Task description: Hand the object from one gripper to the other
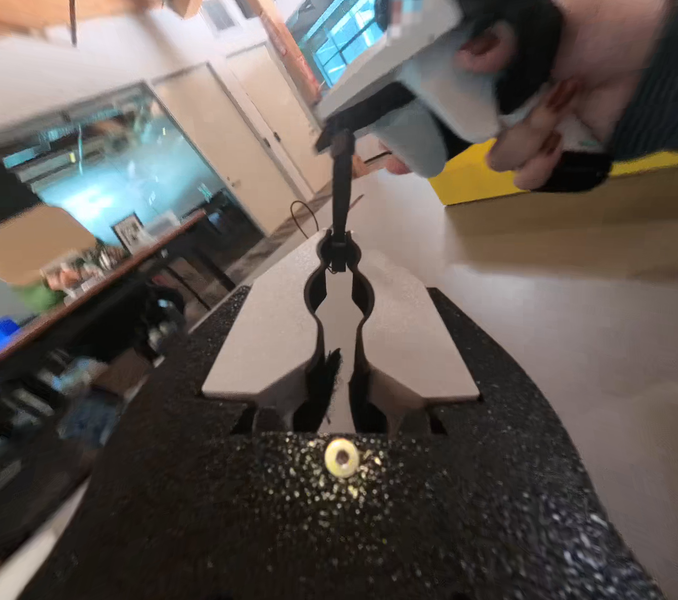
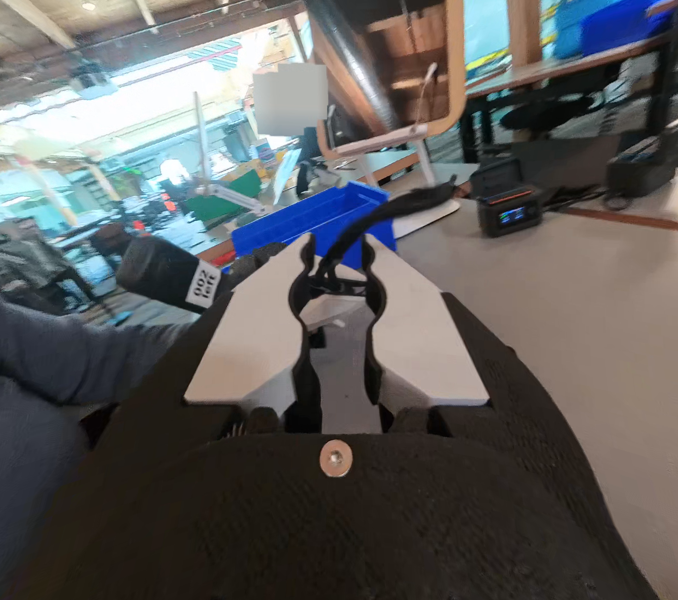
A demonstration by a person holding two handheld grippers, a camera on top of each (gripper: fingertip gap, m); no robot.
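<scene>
A thin black strap (image 1: 341, 186) runs between the two grippers above a pale table (image 1: 532, 325). My left gripper (image 1: 339, 248) is shut on the strap's lower end, right at its fingertips. In the left wrist view the right gripper (image 1: 339, 138) is at the upper right, held by a hand (image 1: 543, 149), with its tips at the strap's upper end. In the right wrist view my right gripper (image 2: 339, 248) has its jaws apart with the strap (image 2: 367, 219) passing between them, not pinched. The left gripper's white fingers (image 2: 330, 307) show just behind, and its black handle (image 2: 165, 270) is at left.
A yellow box (image 1: 513, 175) sits on the table behind the right gripper. A blue bin (image 2: 304, 223) and a black power unit with a screen (image 2: 508, 215) stand on the table ahead. A wooden chair (image 2: 451, 69) and a dark sleeve (image 2: 73, 355) are nearby. The grippers' ends are close to 5 centimeters from one another.
</scene>
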